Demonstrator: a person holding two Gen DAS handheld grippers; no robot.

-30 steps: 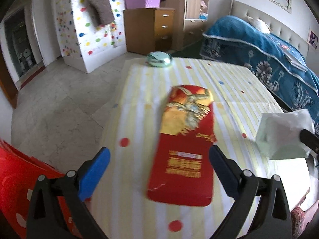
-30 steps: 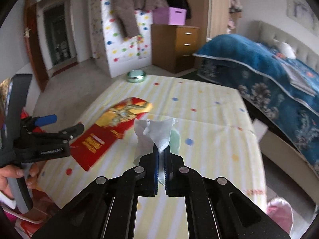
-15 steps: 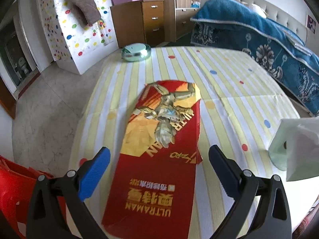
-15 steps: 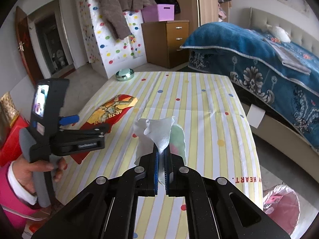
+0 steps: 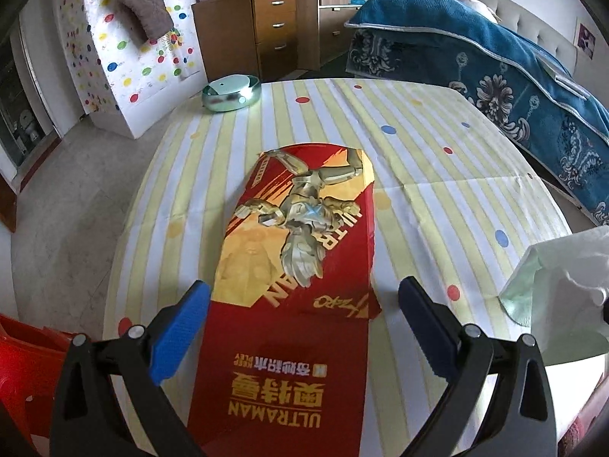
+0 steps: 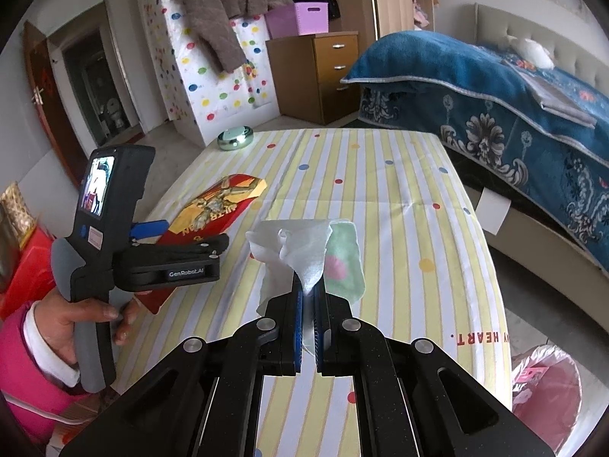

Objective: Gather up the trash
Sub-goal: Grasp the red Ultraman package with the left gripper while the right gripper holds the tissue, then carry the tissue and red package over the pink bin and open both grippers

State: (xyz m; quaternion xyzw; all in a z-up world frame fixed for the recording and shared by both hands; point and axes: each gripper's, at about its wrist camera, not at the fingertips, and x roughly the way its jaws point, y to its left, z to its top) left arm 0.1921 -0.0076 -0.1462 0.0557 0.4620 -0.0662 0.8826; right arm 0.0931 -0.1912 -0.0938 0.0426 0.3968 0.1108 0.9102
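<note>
A long red and gold toy wrapper (image 5: pixel 300 274) lies flat on the striped tablecloth (image 5: pixel 418 152). My left gripper (image 5: pixel 304 323) hangs open just above its near half, a blue pad on each side of it, nothing gripped. In the right wrist view the same wrapper (image 6: pixel 213 209) shows beyond the left gripper (image 6: pixel 182 234), held by a hand in a pink sleeve. My right gripper (image 6: pixel 308 297) is shut on a white tissue (image 6: pixel 300 247) bunched with a pale green packet (image 6: pixel 342 262), lifted over the table. That bundle (image 5: pixel 559 285) appears at the left view's right edge.
A round silvery-green tin (image 5: pixel 231 92) sits at the table's far edge. A pink-lined bin (image 6: pixel 544 392) stands on the floor to the right of the table. Red chair (image 5: pixel 26 365) at the left, blue-covered bed (image 5: pixel 514 87) on the right, wooden drawers (image 5: pixel 274 26) behind.
The left gripper has moved forward and lower over the red wrapper, which now fills the space between its open fingers. The right gripper has drifted with the tissue still clamped.
</note>
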